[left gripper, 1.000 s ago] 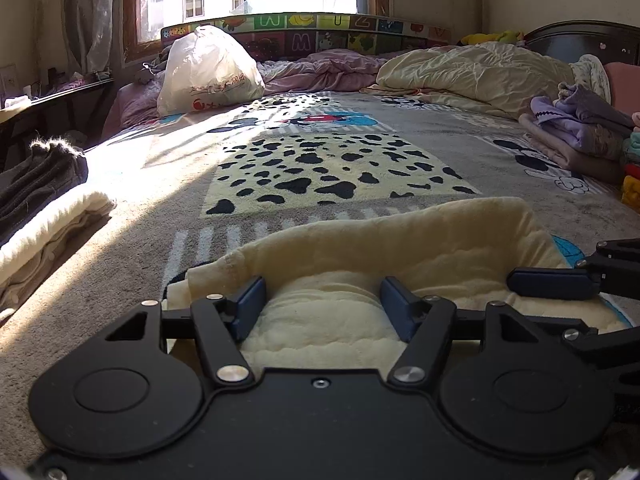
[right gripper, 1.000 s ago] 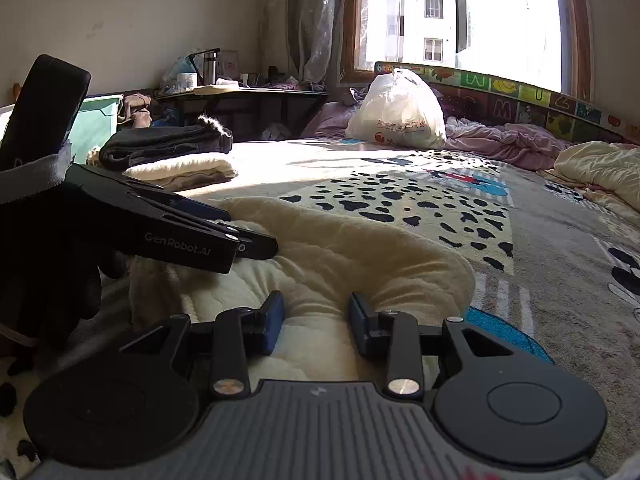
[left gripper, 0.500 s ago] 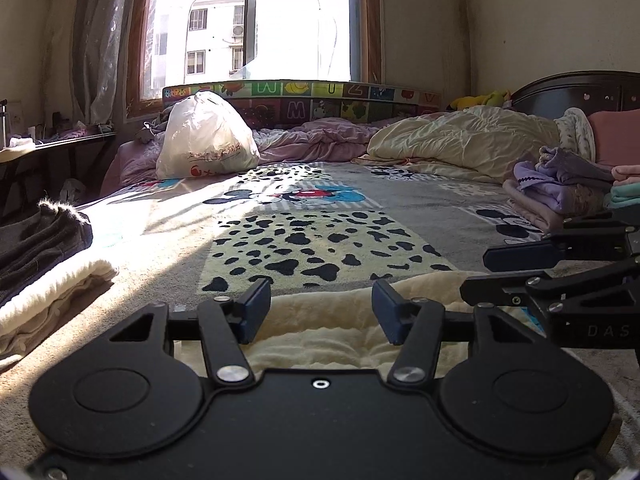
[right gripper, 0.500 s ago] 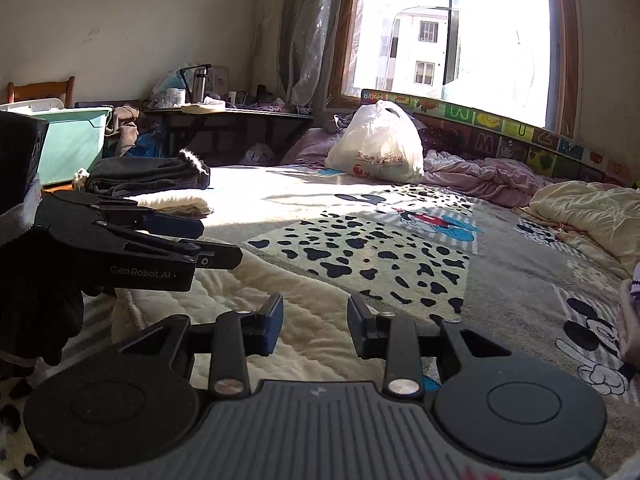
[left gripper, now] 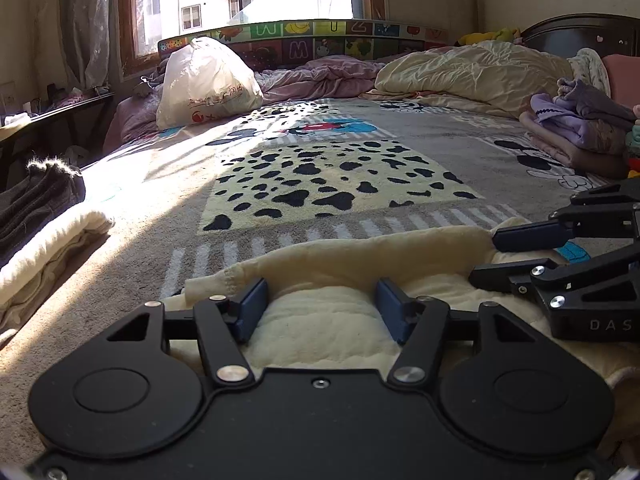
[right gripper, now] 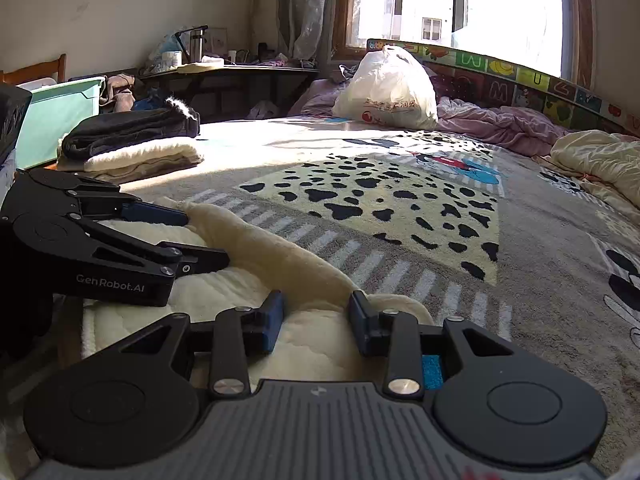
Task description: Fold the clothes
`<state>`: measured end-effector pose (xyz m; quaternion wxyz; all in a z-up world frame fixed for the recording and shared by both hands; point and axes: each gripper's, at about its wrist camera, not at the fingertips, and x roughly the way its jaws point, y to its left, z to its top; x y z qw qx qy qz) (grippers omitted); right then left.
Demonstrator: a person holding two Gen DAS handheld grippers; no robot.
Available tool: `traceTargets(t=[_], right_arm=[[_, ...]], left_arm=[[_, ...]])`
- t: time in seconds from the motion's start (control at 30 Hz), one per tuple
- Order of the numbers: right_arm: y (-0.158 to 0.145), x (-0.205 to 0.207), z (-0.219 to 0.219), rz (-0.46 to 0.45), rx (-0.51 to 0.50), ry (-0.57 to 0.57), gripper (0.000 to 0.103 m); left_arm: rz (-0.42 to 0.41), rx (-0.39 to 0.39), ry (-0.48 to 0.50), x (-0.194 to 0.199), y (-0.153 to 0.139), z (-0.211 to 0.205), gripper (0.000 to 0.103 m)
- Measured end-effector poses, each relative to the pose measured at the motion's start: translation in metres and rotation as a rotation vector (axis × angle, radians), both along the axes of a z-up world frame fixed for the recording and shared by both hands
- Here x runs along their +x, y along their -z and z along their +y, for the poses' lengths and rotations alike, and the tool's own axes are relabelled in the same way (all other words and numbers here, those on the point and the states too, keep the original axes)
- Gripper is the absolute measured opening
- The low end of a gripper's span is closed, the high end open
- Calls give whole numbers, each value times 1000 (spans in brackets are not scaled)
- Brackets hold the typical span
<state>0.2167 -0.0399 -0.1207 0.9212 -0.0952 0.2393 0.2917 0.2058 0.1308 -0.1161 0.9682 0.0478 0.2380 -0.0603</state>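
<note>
The cream garment [left gripper: 328,316] lay at lower centre on the bed [left gripper: 360,152], bulging between the opening left gripper [left gripper: 320,308]; the right gripper [right gripper: 316,320] stood apart over it.

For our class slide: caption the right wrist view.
Right tool and left tool over a cream garment on the bed.

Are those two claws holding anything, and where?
Nothing gripped. Both the left gripper, jaws opening, and right gripper straddle the cream garment's folded edge without pinching it.

Home bedroom: big bed w/ cartoon blanket [left gripper: 360,168], rumpled quilt [left gripper: 472,72], window [right gripper: 460,0], cluttered desk [right gripper: 224,72].
</note>
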Motion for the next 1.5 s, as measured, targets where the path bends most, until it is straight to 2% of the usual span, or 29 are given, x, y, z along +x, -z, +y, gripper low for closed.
traceTargets(t=[0.1,0.13,0.27,0.33,0.4,0.47,0.53,0.6,0.63,0.7,0.73,0.83,0.9,0.93,1.0,1.1,1.17,1.4,1.47,1.5], right_arm=[[-19,-5,5,20,-53,20,37],[-29,-10,2,32,-35,46,37],[-54,-63,-12,-23,4,68,37],[-50,-89,-14,-28,5,49,38],[-37,-102,-12,-10,-13,45,38],[-14,-104,-16,26,8,63,39],[-4,-104,-17,15,17,57,39],[-6,-102,-12,12,-15,48,39],[-8,-101,-10,11,-39,41,39],[-14,-101,-10,17,-55,26,39],[-20,-100,-17,36,-7,40,39],[-33,-98,-40,65,166,128,45],[-31,-90,-53,117,262,187,58],[-28,-84,-59,159,313,211,60],[-16,-71,-71,262,428,263,60],[3,-63,-81,382,587,319,62],[14,-60,-85,443,672,340,64],[34,-67,-79,547,772,353,69],[37,-68,-78,564,807,354,69],[37,-68,-77,568,818,354,68]], left_arm=[[-46,-15,4,-23,-18,0,60],[-55,-7,14,-32,-25,-1,60],[-62,-5,62,-60,-38,-6,60],[-13,-7,71,-57,-29,-7,60],[84,23,85,-46,-9,-11,60],[85,86,88,-44,1,-17,62],[101,83,76,-43,-2,-18,62],[81,64,88,-46,-3,-14,62],[63,25,89,-49,-8,-7,62],[26,-87,24,-52,-20,13,60],[5,-155,-24,-54,-24,24,60],[-25,-457,-218,-59,-30,73,62],[0,-643,-321,-61,-22,101,67],[22,-732,-366,-62,-15,113,68],[85,-912,-425,-61,1,137,77],[130,-1003,-457,-58,12,148,77],[143,-994,-433,-55,11,146,79],[213,-953,-300,-38,12,129,81],[219,-931,-282,-36,14,125,79],[222,-922,-273,-35,15,122,73]])
